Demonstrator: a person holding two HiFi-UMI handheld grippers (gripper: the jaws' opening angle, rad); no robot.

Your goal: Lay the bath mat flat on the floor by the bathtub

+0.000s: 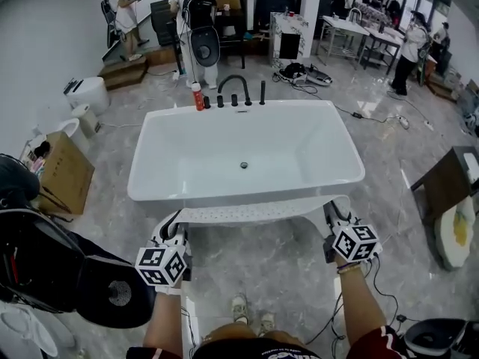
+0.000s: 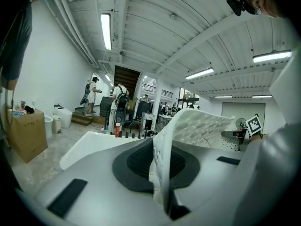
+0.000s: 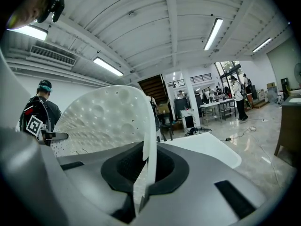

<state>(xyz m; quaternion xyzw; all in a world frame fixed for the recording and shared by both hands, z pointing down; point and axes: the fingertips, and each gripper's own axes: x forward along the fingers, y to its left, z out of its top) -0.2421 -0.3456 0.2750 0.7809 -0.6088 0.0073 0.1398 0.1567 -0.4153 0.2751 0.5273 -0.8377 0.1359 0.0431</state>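
Big open workshop here, glossy marble floor (image 1: 284,264) underfoot, people busy at the far end, and a white bathtub (image 1: 247,189) standing free in the middle with a dark faucet (image 1: 233,88) and a red bottle (image 1: 197,96) on its far rim.

The bath mat (image 1: 262,214) is up in the air, not down yet. It runs as a pale dimpled band just in front of the tub's near wall, stretched from one hand to the other.

The left gripper (image 1: 177,221) has its jaws pinched tight on the mat's left end; its own view shows the white edge standing upright in the closed jaws. The right gripper (image 1: 332,217) does the same at the other end, clamped on a thin edge, and the sheet curls away from there toward the left hand. Both hold only the margin, and the bulk of the mat lies between and ahead of them, toward the tub.

So what can spoil this? Those are narrow bites, I'd judge, and a tug from either side could pull an edge free and drop one end early. If the hands come down unevenly, the mat likely lands skewed or folded on itself. The curl seen in both gripper views may leave a hump. Watch the shoes (image 1: 251,310) too: they stand close below, and the near edge could land on them.
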